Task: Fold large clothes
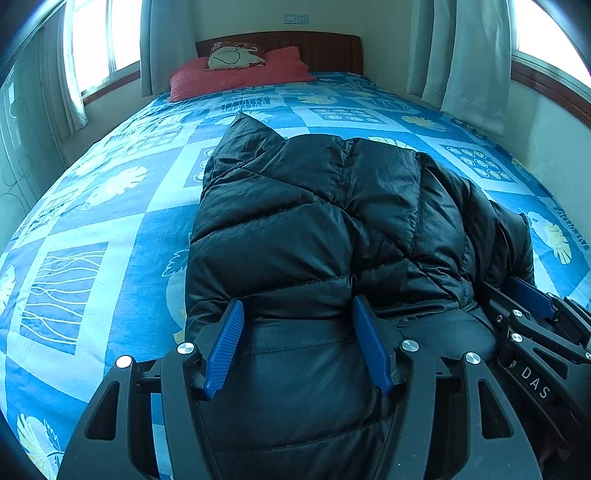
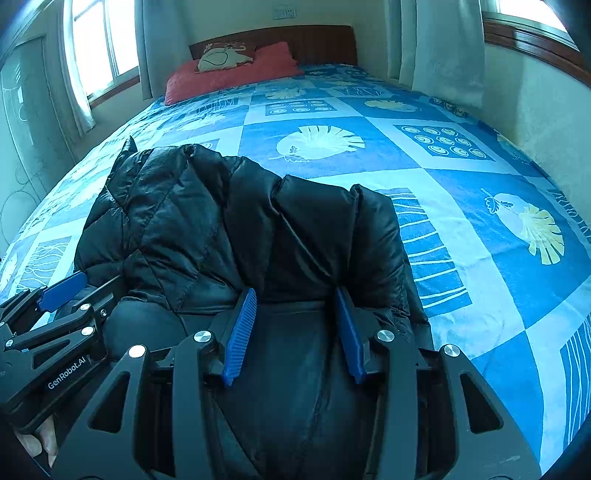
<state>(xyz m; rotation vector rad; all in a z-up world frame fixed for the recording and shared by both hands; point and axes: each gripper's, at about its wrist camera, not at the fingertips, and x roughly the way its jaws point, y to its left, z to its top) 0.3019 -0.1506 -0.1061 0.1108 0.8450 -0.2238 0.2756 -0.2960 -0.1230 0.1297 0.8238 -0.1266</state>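
A black puffer jacket [image 1: 325,221] lies bunched on the bed, near its foot; it also shows in the right wrist view [image 2: 207,229]. My left gripper [image 1: 297,306] is open, its blue fingers straddling a thick fold at the jacket's near edge. My right gripper [image 2: 297,295] is open too, its fingers either side of another fold at the jacket's near right part. Each gripper shows in the other's view: the right gripper [image 1: 532,299] at the right edge, the left gripper [image 2: 62,291] at the left edge. Fabric fills the gap between both pairs of fingers.
The bed has a blue patterned sheet [image 1: 110,229], a red pillow [image 1: 236,75] with a pale cushion [image 1: 232,55] and a wooden headboard [image 1: 325,50]. Curtained windows stand left [image 1: 96,44] and right [image 1: 546,33]. A wall [image 2: 546,110] runs close along the bed's right side.
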